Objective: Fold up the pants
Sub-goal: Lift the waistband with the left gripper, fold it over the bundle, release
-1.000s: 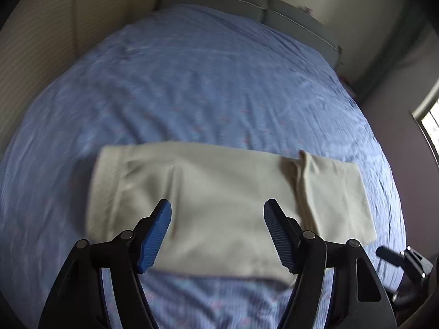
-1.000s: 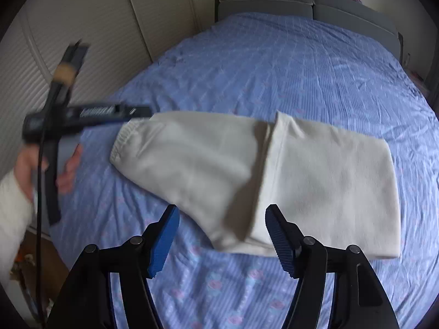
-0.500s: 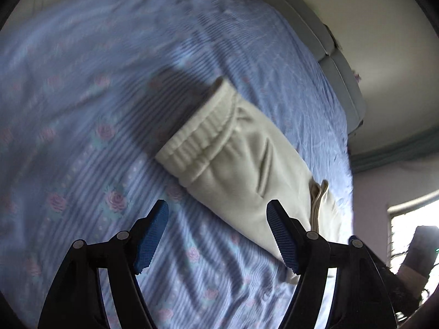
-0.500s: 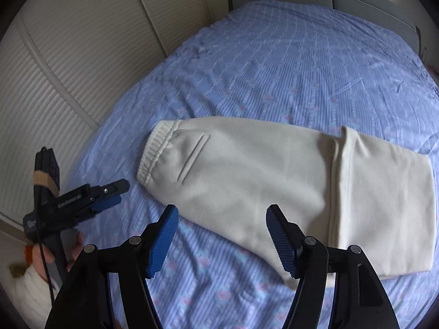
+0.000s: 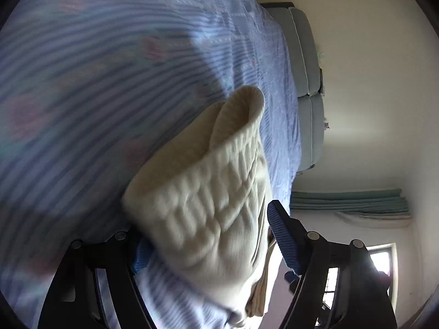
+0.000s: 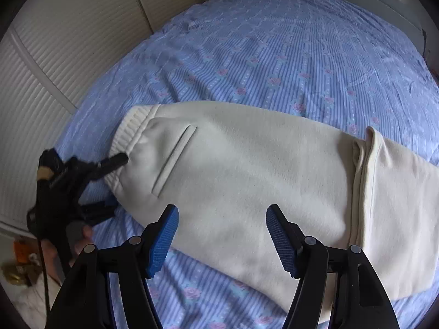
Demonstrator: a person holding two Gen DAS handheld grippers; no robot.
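While the bed (image 6: 288, 41) fills nearly all that lies ahead of both grippers, its blue striped sheet with small pink roses runs up to a grey padded headboard (image 5: 307, 87) at the far end, and ribbed pale closet doors (image 6: 68, 41) stand off to the left of the right gripper (image 6: 222, 235). Cream pants (image 6: 260, 170) lie flat across the sheet directly in front of and below that gripper, stretched from left to right, with the leg end doubled over in a raised fold on the far right. Their slit pocket (image 6: 174, 160) sits just ahead of its left finger. The right gripper hangs above the cloth with its blue pads spread wide and nothing between them.

Over at the left end of the pants, the left gripper (image 5: 211, 249) is rolled onto its side and reaches the ribbed waistband (image 5: 216, 200), which bulges up between its fingers and hides most of the lower blue pad. Its fingers stand well apart on either side of the band; whether the pads press on it cannot be told. A teal curtain (image 5: 351, 203) and a bright window (image 5: 384, 260) show beyond that gripper's right finger. From the right view, a hand (image 6: 79, 242) grips its black handle.
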